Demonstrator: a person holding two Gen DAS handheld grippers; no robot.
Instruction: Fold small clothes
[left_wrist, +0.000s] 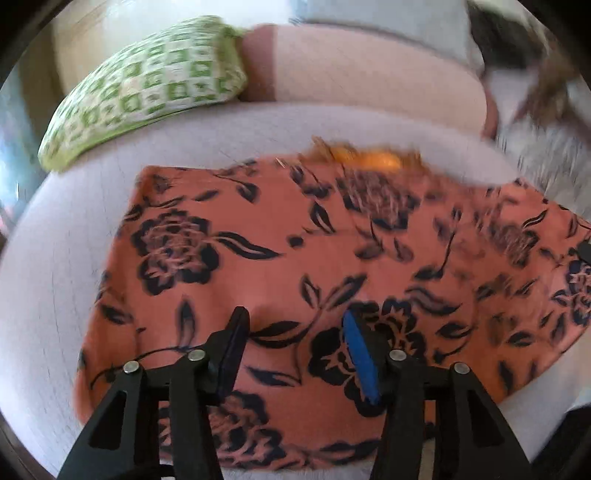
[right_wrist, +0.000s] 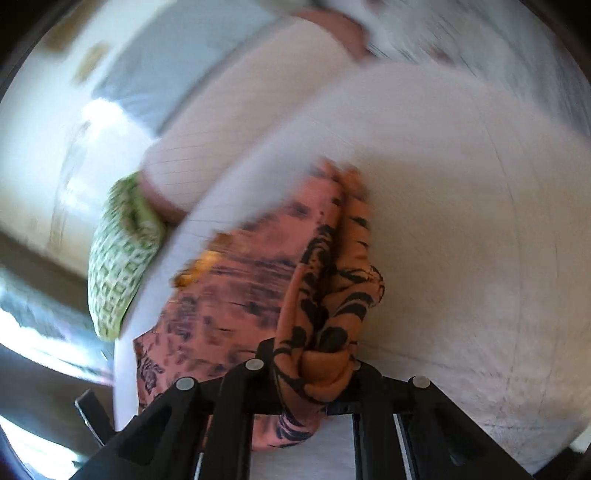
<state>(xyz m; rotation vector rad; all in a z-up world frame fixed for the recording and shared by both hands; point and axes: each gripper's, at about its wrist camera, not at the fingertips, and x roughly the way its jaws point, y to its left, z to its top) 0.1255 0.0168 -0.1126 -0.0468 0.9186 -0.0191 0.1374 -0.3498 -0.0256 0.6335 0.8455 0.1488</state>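
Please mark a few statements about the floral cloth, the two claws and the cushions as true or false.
1. The right claw is shut on a bunched fold of the orange cloth with a black flower print. True.
2. The left claw grips the cloth as well. False: its jaws stand open above the cloth, with nothing between them.
3. The green-and-white checked pillow lies on top of the cloth. False: it lies apart from it, at the back of the pale cushion.
4. The cloth lies on the pale cushion. True.
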